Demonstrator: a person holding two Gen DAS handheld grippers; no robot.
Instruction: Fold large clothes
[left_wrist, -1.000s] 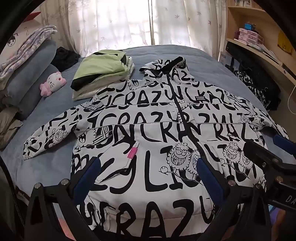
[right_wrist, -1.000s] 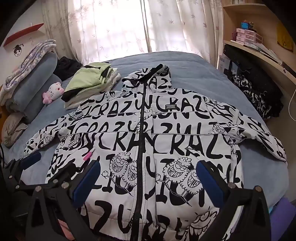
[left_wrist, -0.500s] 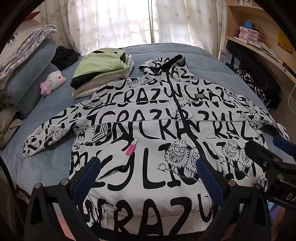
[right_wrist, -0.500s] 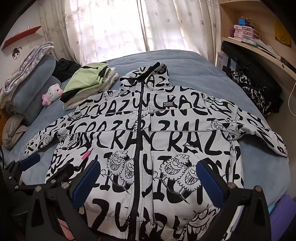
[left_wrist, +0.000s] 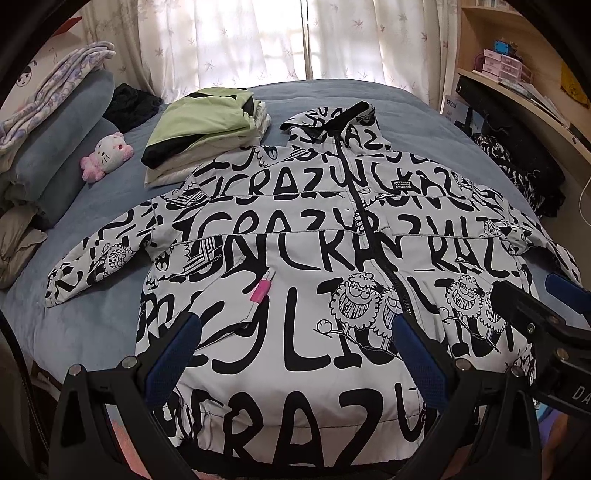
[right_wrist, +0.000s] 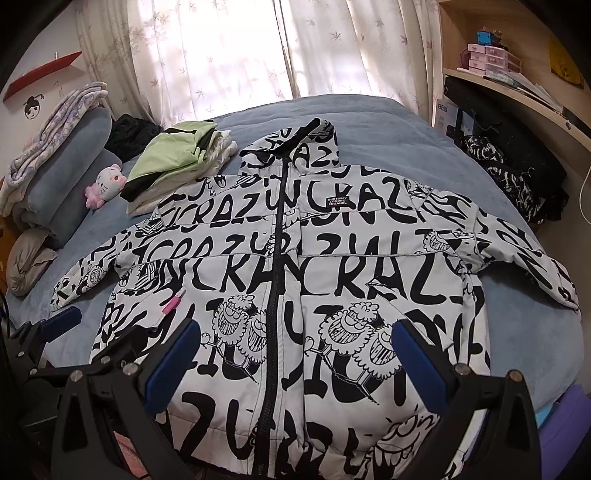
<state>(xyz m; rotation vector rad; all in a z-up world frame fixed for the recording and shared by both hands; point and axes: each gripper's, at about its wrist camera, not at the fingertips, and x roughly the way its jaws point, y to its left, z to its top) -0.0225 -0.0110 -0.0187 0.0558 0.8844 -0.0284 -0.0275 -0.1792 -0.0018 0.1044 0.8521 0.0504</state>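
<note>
Jacket (left_wrist: 295, 266), white with black lettering, lies zipped and face up across the blue bed (left_wrist: 110, 325), sleeves spread to both sides, hood toward the curtained window. Seen from the left wrist, the left gripper (left_wrist: 295, 354) hovers over the hem with its blue-padded fingers wide apart and holding nothing. The right gripper (left_wrist: 535, 306) shows at the right edge above the jacket's lower corner. A pink tag (left_wrist: 260, 290) marks the pocket. A stack of folded clothes (left_wrist: 207, 136) touches the jacket's shoulder, with a plush toy (left_wrist: 107, 155) and pillows (left_wrist: 62, 147) beyond.

From the right wrist, the right gripper (right_wrist: 295, 354) likewise hangs above the hem, fingers spread and empty, the zip (right_wrist: 277, 258) running up just left of centre. The left gripper (right_wrist: 55, 325) sits low at the left, near the sleeve cuff.

No fold appears to have begun. The first one likely calls for each gripper to take a sleeve or side edge and bring it over the chest. The stack crowding the far shoulder leaves little room there, and the padded fabric may spring back.
</note>
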